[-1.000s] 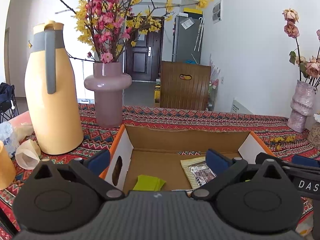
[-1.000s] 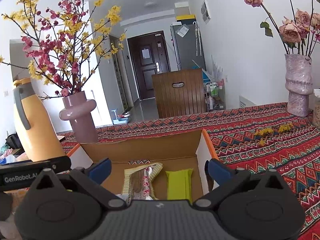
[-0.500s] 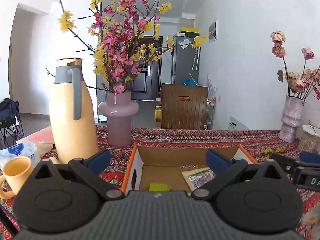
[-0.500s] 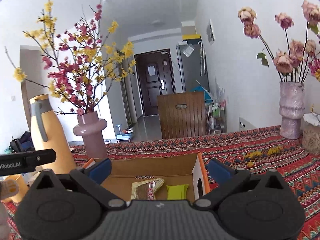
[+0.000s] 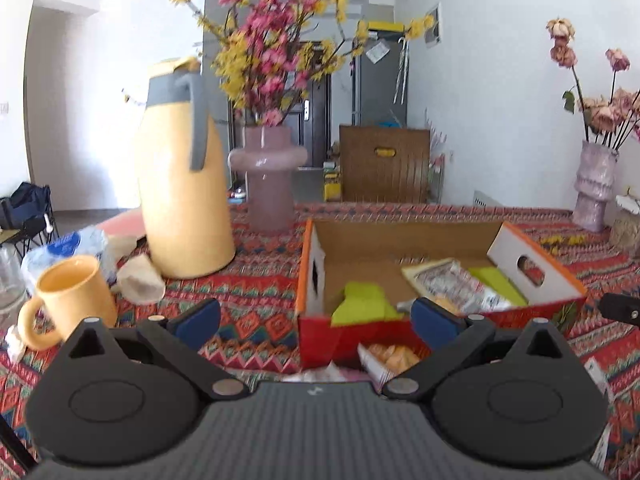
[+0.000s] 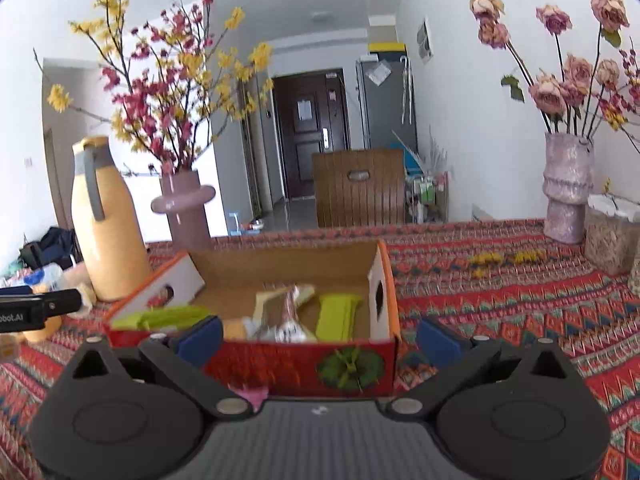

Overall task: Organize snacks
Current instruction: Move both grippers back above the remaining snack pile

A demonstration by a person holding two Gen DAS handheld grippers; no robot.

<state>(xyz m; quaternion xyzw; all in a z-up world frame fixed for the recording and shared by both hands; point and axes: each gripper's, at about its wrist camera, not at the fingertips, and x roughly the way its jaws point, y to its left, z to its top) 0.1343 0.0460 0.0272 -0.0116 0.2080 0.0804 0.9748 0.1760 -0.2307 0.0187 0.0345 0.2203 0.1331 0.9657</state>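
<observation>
Inside, the cardboard box [image 6: 288, 360] holds green packets [image 6: 338, 316]; both tongs gape empty

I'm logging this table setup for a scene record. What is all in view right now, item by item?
box: 1, red and orange outside, brown inside, on the tablecloth, open.
green packs: 2, lime, inside the box, one at each end.
clear pack: 1, tan-edged, inside the box, middle.
orange snack pack: 1, on the cloth before the box.
jug: 1, yellow with grey handle, left of the box.
mug: 1, yellow, near left.
pink vase: 1, pink and yellow blossoms, behind the box.
pale vase: 1, dried roses, far right.
tablecloth: 1, red patterned.
left hand-held gripper: black, blue pads, open.
right hand-held gripper: same, open.
</observation>
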